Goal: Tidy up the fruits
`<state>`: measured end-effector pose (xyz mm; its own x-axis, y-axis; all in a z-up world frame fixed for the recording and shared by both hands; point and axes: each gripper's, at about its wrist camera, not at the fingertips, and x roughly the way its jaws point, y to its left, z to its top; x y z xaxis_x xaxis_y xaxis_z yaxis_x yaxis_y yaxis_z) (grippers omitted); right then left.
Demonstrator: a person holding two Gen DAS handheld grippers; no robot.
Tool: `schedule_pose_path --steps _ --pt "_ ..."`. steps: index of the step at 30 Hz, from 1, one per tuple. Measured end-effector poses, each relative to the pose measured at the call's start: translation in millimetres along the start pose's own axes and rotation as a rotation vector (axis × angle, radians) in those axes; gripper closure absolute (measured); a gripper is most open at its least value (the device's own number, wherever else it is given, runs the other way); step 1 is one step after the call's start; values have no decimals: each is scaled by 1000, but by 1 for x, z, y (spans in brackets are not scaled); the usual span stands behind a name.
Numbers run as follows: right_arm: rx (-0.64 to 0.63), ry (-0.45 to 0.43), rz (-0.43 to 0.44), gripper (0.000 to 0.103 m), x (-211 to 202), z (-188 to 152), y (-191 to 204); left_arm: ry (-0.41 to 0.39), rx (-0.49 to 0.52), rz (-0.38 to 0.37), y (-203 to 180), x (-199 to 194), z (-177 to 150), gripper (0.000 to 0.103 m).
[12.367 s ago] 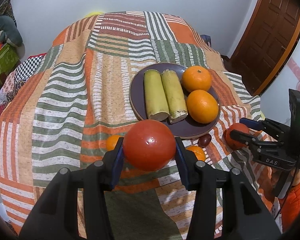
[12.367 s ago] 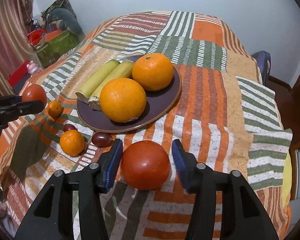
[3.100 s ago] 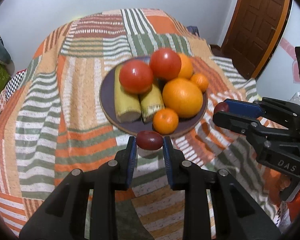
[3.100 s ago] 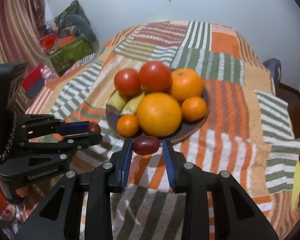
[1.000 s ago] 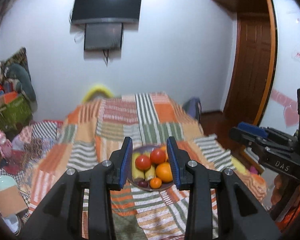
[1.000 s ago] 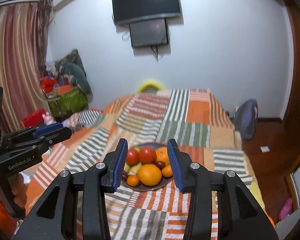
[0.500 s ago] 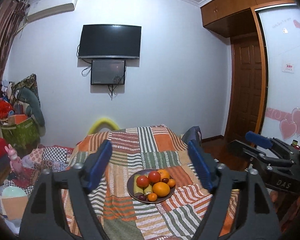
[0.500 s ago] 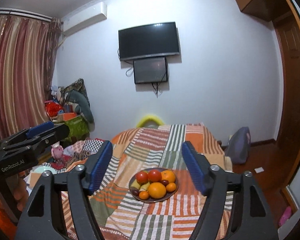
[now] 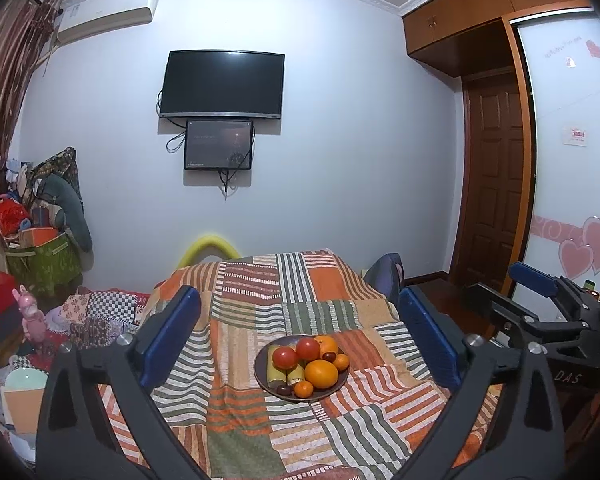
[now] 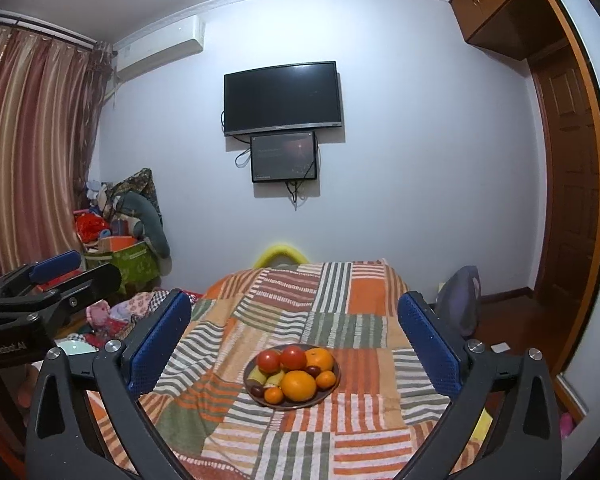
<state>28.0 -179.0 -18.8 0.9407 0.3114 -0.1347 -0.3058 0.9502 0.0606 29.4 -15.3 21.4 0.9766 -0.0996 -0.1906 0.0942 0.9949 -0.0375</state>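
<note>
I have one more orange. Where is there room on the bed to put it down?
The plate is crowded with fruit. The striped blanket is bare all round it: in front of the plate, on both sides, and behind it toward the wall. Both open grippers, left and right, hang well back.

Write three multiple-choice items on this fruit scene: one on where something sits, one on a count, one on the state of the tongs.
1. Where does the plate of fruit sit?
A. on the striped patchwork cloth
B. on the floor by the door
C. on the green box

2. How many red tomatoes lie on the plate?
A. none
B. two
C. five

3. How do the left tongs and right tongs stand?
A. both shut on fruit
B. one open, one shut
C. both open and empty

Answers:
1. A, the plate rests in the middle of the cloth.
2. B, two red tomatoes lie side by side at the back of the pile.
3. C, each pair's blue pads stand wide apart, nothing between them.
</note>
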Motion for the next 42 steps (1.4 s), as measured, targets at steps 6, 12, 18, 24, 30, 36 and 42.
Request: schedule_pose_path --steps 6,12,18,24,30,36,42 --pt "1 1 -3 0 -2 -1 -1 5 -1 5 0 1 -2 2" --pt "2 0 -4 0 -3 -2 -1 8 1 3 -1 2 -3 1" --pt "8 -3 -4 0 -4 -1 -1 10 10 11 -3 3 -4 0" --pt "8 -2 -6 0 -5 0 -1 14 -5 17 -2 5 -5 0" --pt "5 -2 -6 0 -5 0 0 18 -6 18 -1 8 -6 0" --pt "3 1 -6 0 -5 0 0 24 -9 16 -1 10 -6 0" --pt "5 3 -5 0 -5 1 0 27 -9 11 0 11 -8 0"
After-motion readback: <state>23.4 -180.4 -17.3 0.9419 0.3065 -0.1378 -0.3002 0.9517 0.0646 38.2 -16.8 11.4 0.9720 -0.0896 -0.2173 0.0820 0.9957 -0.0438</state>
